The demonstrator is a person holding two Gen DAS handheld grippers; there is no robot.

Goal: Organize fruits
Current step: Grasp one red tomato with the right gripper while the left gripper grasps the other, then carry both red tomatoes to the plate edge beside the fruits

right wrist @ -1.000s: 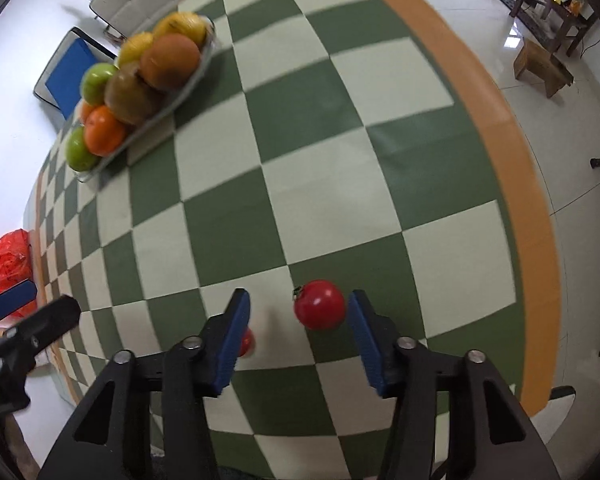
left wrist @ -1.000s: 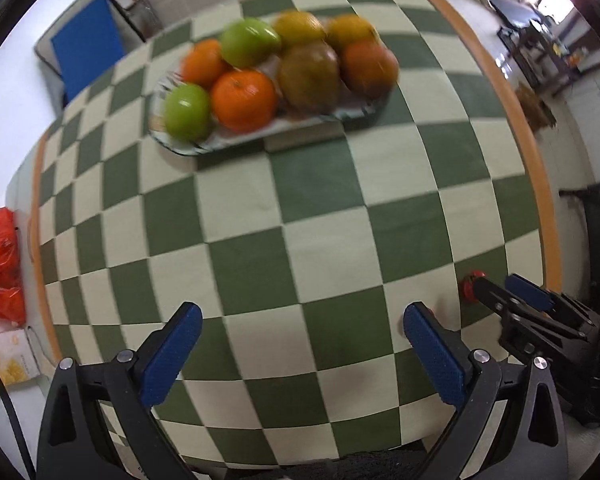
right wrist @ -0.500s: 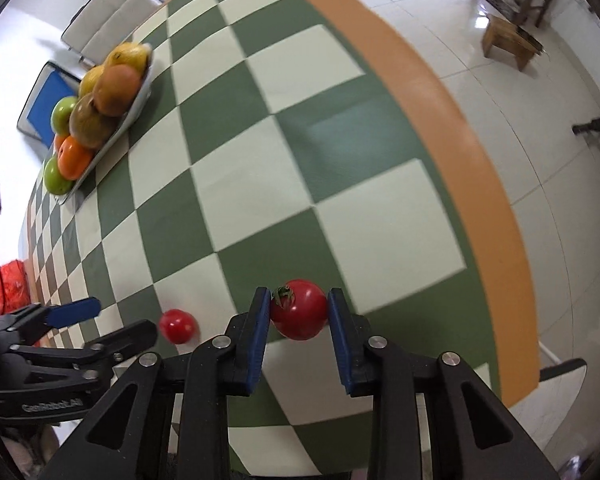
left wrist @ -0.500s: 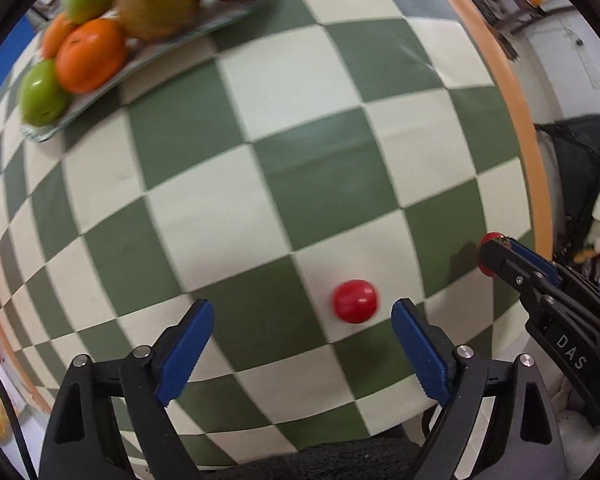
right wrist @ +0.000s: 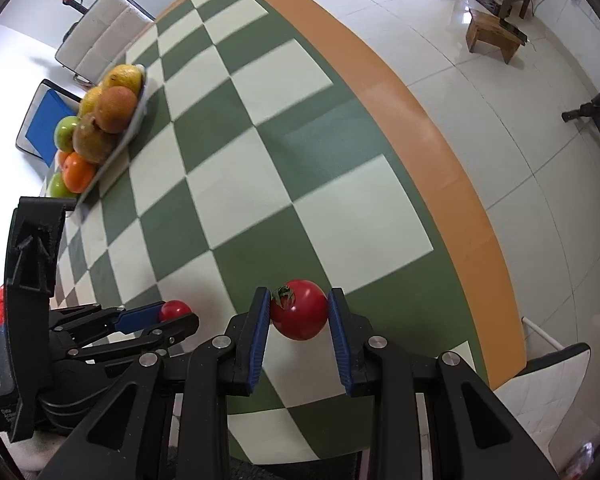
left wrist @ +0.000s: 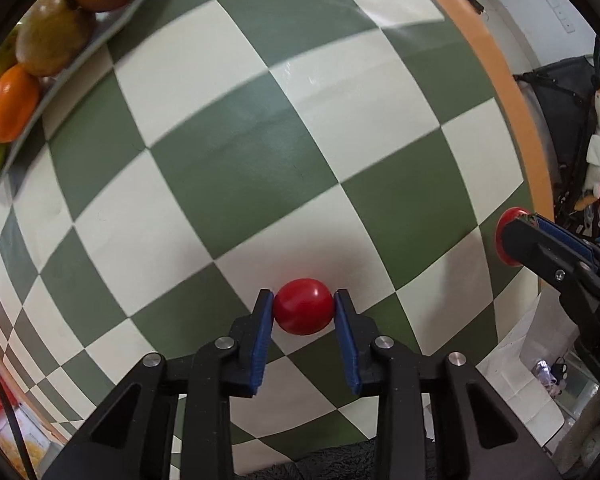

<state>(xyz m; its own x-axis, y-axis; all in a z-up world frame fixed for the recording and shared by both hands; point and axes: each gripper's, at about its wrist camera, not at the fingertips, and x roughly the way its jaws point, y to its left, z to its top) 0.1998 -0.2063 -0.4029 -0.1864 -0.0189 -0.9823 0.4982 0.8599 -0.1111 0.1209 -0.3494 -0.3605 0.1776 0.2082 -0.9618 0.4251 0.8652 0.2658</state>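
I have a small red tomato (left wrist: 303, 311) pinched in the left gripper (left wrist: 303, 314) and a stemmed tomato (right wrist: 299, 314) clamped in the right gripper (right wrist: 299, 316), both seemingly just off the checkered table (right wrist: 260, 152). I'd carry them gently to the heaped fruit plate (right wrist: 134, 120), squeezing lightly, and set each in a hollow so nothing rolls.

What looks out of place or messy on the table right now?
Nothing stands out. The fruit sits piled on its plate at the far end, nothing spilled. The left hand-held gripper and the right hand-held gripper each clamp an intact red tomato.
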